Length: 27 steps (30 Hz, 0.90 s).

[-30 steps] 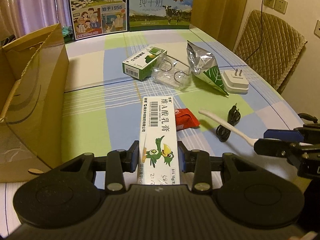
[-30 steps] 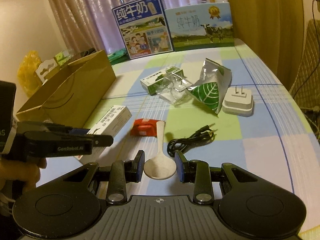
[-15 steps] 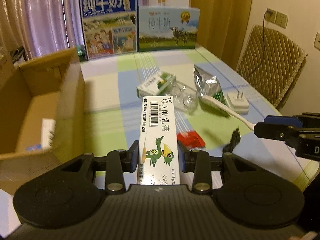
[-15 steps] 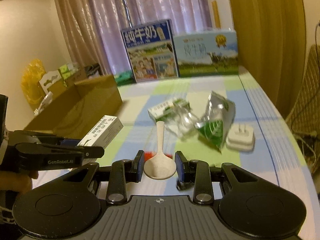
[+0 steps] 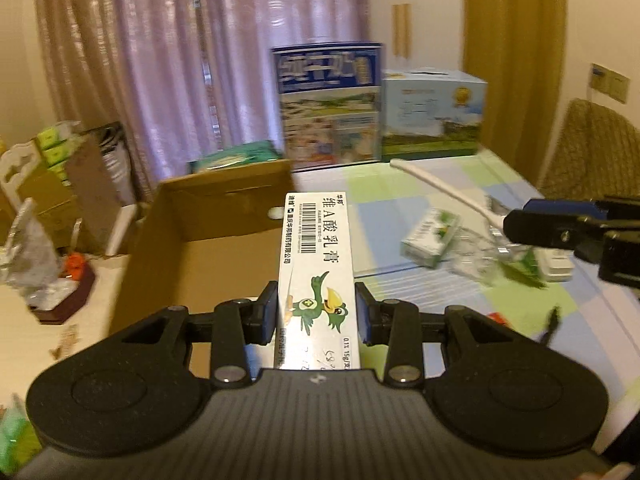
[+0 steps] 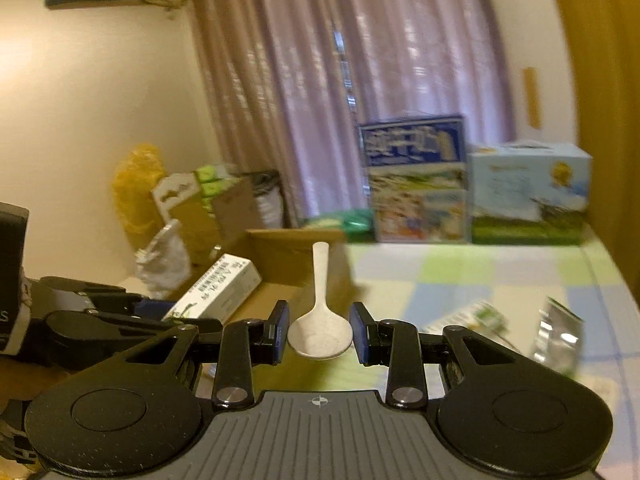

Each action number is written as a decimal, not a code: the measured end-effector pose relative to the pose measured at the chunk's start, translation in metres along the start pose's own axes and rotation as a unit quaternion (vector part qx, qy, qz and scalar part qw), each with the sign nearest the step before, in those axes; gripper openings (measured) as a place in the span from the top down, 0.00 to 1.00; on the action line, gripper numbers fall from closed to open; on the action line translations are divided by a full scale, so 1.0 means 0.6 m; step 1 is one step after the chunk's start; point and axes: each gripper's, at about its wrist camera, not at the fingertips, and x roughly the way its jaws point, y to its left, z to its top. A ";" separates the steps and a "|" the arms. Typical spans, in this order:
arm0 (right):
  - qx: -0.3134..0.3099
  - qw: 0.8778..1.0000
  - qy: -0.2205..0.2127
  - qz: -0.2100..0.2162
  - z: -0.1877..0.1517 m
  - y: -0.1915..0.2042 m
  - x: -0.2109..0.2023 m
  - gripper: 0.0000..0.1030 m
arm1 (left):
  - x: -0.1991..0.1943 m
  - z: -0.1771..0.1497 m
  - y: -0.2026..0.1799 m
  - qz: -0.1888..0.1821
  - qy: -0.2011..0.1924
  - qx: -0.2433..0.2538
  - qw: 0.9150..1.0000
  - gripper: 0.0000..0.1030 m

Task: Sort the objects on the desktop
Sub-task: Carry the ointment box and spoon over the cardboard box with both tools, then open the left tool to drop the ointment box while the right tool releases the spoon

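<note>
Checked tablecloth [image 5: 432, 184] in green, blue & white covers the table, w/ mauve curtains [image 5: 200, 60] behind and two milk cartons [image 5: 328, 108] standing at the far edge. Your left gripper [image 5: 316, 316] is clamped on the ointment box [image 5: 316, 256], a long white pack w/ barcode and a green bird print; both pads press its long sides and it sticks out fwd, raised off the table, its far end over the open cardboard box [image 5: 224, 216]. That box sits at the left of the table; its inside floor looks bare where visible.

Your right gripper [image 6: 320, 334] is closed on the white spoon [image 6: 320, 320], pads against either side of the bowl, handle pointing up and away toward the cardboard box rim. From the left cam you see the spoon handle angling up-left out of the right gripper's tip, above the tabletop.

On the cloth, right of the box: a small green-white carton [image 5: 430, 236], clear plastic packaging just beside it, a silver-green foil pouch [image 6: 560, 332], a white plug adapter partly hidden behind the right gripper. All blurred, so details unclear.
</note>
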 end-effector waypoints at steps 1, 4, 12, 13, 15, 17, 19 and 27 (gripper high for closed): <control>-0.002 1.000 0.001 0.008 0.005 0.015 0.015 0.71 | 0.001 0.000 0.018 0.008 0.001 -0.002 1.000 0.68; -0.007 1.000 0.007 0.026 0.017 0.048 0.064 0.71 | 0.008 -0.002 0.064 0.025 0.009 -0.004 1.000 0.68; -0.015 0.998 0.037 0.043 0.026 0.099 0.186 0.71 | 0.051 -0.016 0.145 0.034 0.026 -0.018 0.999 0.68; -0.013 0.998 0.041 0.043 0.024 0.099 0.195 0.71 | 0.058 -0.015 0.151 0.031 0.024 -0.018 0.999 0.68; -0.006 0.998 0.051 0.043 0.018 0.095 0.210 0.71 | 0.069 -0.018 0.164 0.032 0.022 -0.021 0.999 0.63; -0.004 0.997 0.058 0.043 0.015 0.094 0.222 0.71 | 0.076 -0.019 0.173 0.034 0.024 -0.021 0.999 0.62; -0.006 0.997 0.064 0.045 0.011 0.098 0.232 0.71 | 0.077 -0.021 0.181 0.039 0.022 -0.022 0.999 0.62; 0.005 0.994 0.094 0.060 -0.013 0.126 0.274 0.71 | 0.047 -0.037 0.214 0.050 0.007 -0.050 0.997 0.62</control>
